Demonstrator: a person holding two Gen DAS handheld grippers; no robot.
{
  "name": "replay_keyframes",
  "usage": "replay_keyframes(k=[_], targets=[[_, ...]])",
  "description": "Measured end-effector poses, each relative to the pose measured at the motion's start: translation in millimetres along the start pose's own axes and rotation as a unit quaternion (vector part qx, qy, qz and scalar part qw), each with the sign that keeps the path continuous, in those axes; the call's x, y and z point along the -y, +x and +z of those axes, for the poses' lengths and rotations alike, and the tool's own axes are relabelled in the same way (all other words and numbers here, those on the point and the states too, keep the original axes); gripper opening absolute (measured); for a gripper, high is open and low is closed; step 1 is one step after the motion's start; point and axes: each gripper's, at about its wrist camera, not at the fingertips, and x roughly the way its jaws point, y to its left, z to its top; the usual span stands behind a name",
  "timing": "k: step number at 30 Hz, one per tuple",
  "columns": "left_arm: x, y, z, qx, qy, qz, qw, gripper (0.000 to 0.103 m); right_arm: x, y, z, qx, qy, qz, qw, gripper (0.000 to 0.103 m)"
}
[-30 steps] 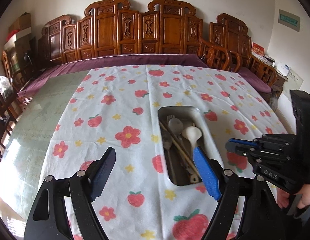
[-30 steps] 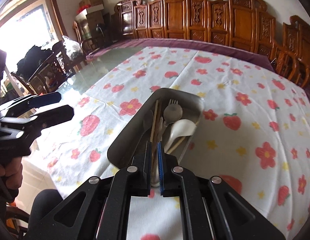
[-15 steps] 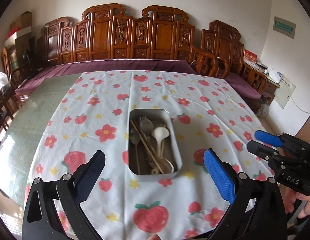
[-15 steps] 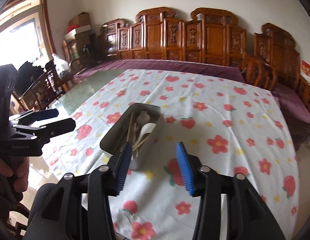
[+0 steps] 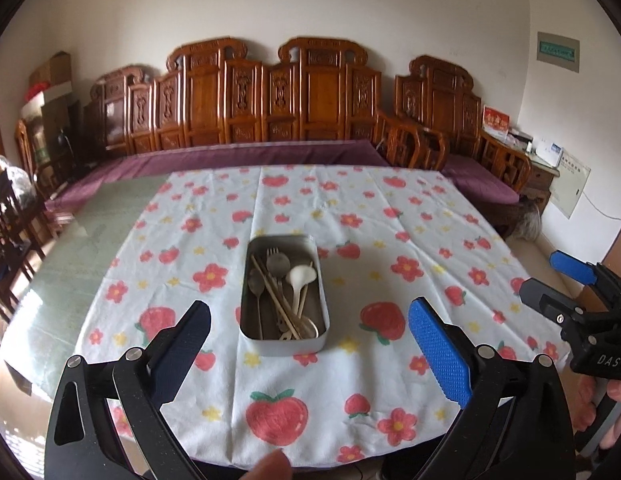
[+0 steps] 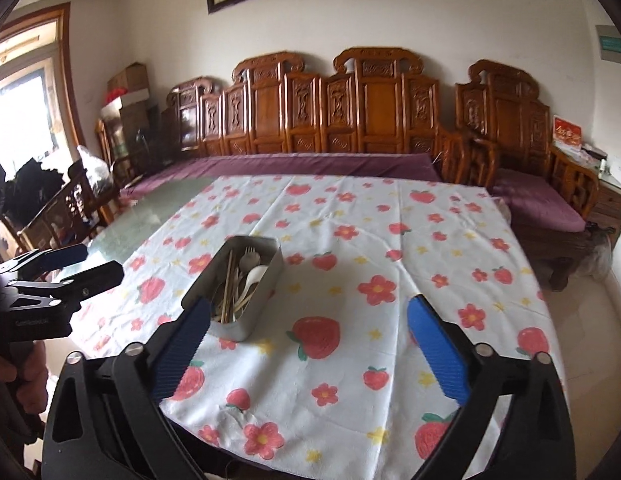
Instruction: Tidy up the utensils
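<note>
A rectangular metal tray (image 5: 283, 345) stands on the strawberry-print tablecloth (image 5: 370, 240). It holds several utensils: a white spoon (image 5: 300, 278), wooden chopsticks (image 5: 274, 300), metal spoons and a fork. The tray also shows in the right wrist view (image 6: 266, 282). My left gripper (image 5: 309, 354) is open and empty, held back above the table's near edge, in line with the tray. My right gripper (image 6: 308, 344) is open and empty, to the right of the tray and nearer than it. Each gripper shows in the other's view: the right one (image 5: 550, 276), the left one (image 6: 84, 264).
The cloth covers the right part of a glass-topped table (image 5: 90, 224); bare glass lies to the left. A carved wooden bench with a purple cushion (image 5: 270, 156) runs behind the table. Wooden chairs (image 6: 62, 208) stand at the left.
Both grippers pulled back and up from the tray. The right gripper went from shut over the tray to wide open. The left stayed open.
</note>
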Motion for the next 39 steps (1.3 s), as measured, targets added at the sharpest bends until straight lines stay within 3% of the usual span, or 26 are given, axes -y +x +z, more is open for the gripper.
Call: replay_keyframes(k=[17,29,39], targets=[[21.4,-62.3,22.6,0.056,0.005,0.005,0.9984,0.095,-14.7,-77.2,29.0,0.084,0.001,-0.017,0.996,0.101],[37.1,-120.7,35.5,0.125,0.01,0.003,0.992,0.095,-19.2,-124.3,42.1,0.141,-0.005,-0.031,0.989,0.101],[44.4,-132.6,32.4,0.133,0.017,0.005,0.991,0.095,-19.0,-135.2,43.1,0.15,0.0,-0.028,0.988,0.101]])
